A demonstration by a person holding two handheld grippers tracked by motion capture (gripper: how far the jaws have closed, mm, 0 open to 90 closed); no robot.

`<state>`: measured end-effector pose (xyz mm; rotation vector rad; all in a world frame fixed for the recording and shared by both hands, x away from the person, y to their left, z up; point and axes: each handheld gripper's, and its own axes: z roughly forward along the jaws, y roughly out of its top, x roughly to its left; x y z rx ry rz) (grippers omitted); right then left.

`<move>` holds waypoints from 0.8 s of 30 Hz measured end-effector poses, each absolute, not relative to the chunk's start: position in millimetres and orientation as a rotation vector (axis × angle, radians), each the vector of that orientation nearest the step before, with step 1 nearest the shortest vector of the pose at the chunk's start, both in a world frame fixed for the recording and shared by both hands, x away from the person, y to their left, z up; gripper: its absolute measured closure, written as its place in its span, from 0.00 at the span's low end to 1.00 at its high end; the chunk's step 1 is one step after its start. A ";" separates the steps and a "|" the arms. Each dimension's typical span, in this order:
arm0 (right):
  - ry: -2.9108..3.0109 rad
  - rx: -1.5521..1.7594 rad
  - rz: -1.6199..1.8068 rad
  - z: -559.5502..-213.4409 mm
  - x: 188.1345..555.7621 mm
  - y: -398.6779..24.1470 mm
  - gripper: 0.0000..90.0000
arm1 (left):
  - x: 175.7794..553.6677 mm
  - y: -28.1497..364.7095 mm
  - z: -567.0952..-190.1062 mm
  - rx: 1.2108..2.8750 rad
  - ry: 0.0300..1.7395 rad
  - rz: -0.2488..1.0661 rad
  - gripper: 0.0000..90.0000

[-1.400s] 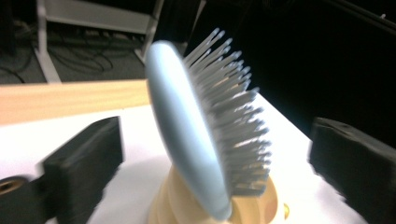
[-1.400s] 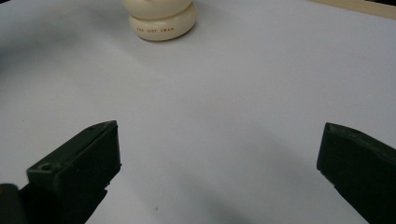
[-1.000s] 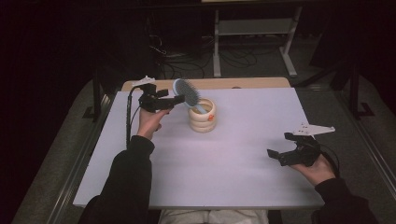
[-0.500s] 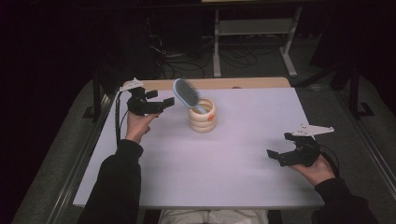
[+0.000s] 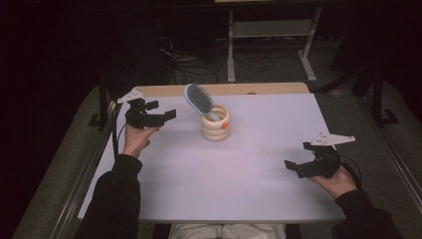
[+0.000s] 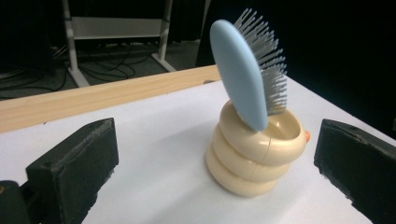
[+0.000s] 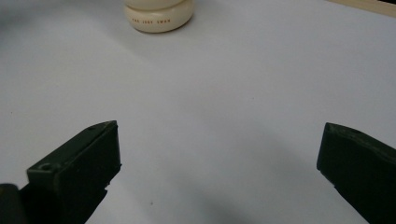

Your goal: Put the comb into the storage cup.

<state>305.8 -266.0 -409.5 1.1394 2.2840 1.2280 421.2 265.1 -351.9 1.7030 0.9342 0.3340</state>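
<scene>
Brush (image 5: pixel 198 98) stands tilted in cream holder (image 5: pixel 215 124). Left gripper (image 5: pixel 158 117) just beside it, spread, empty. Right gripper (image 5: pixel 297 167) well apart, spread, empty.

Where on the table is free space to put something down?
The white table is bare between the cream ringed holder and the near edge, from the left tool to the right tool. Crowded only at the holder with its blue hairbrush.
</scene>
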 end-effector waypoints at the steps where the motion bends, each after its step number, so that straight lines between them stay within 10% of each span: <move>1: 2.284 1.140 1.227 -409.6 305.8 -265.9 0.00 | 420.4 267.0 -353.1 1.704 0.937 0.334 0.00; 24: 2.300 1.140 1.197 -413.0 305.8 -264.6 0.00 | 391.9 303.9 -359.1 1.684 0.915 0.361 0.00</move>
